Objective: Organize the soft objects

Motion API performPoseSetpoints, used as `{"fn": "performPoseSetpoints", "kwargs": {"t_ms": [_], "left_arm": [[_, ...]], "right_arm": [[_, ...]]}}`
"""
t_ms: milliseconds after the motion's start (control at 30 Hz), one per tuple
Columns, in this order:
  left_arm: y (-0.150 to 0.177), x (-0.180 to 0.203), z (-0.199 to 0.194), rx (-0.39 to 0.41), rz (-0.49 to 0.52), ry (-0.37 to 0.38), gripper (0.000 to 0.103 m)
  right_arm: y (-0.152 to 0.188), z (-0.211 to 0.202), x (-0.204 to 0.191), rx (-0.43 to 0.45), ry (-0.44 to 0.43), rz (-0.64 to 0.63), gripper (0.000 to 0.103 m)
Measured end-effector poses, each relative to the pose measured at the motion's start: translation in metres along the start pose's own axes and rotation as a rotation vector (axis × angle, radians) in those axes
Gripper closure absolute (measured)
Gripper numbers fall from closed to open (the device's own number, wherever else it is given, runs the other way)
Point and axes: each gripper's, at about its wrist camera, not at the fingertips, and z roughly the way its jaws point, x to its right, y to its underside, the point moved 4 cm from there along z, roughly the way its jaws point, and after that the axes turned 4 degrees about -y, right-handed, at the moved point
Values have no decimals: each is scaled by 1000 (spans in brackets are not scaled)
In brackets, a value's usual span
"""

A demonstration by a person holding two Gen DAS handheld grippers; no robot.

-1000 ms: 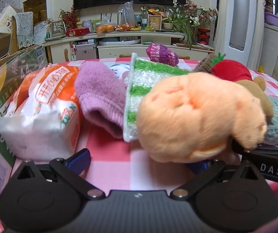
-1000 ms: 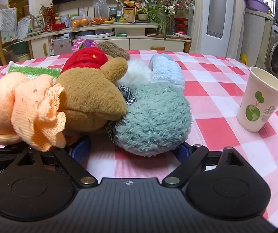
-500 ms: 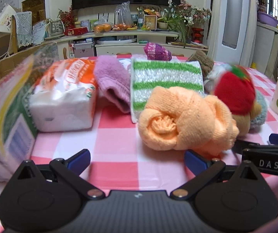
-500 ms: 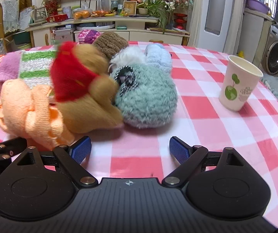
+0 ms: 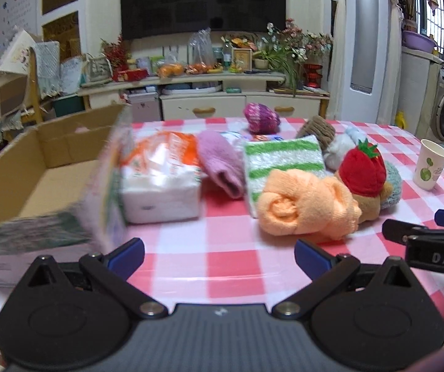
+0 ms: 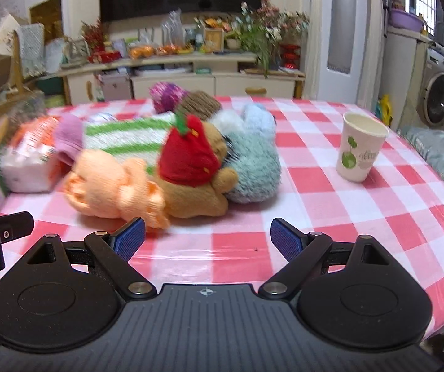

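Both hand-held grippers empty, jaws spread: left hand-held gripper (image 5: 218,254), right hand-held gripper (image 6: 206,237), both low over table (image 6: 314,198) near its front edge.
Orange rolled towel (image 5: 305,207) lies nearest on table, touching bear plush with strawberry hat (image 6: 194,167).
Towel looks knitted, loosely rolled, fringe end trailing.
Judgement: light, squashy, non-fragile; may unroll, so pinch across thick rolled middle.
Cardboard box (image 5: 36,167) open at left.

One legible marking

"DAS" is printed in pale letters on the black body of the right gripper (image 5: 432,248), seen right of the left fingers (image 5: 127,254); other print is blurred.
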Motion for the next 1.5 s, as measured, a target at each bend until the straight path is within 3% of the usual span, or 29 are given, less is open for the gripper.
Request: {"fn": "performPoseSetpoints", "kwargs": {"t_ms": [400, 833, 1167, 1500], "left_arm": [[4, -67, -50, 55, -56, -99, 1], [7, -126, -74, 93, -160, -180, 1], [9, -133, -80, 110, -172, -187, 1], [9, -129, -80, 123, -169, -181, 1]], "right_arm": [[-7, -28, -49, 64, -98, -54, 0], [-12, -69, -107, 136, -241, -128, 0], [-12, -98, -129, 192, -307, -189, 0], [-12, -94, -131, 229, -318, -207, 0]]}}
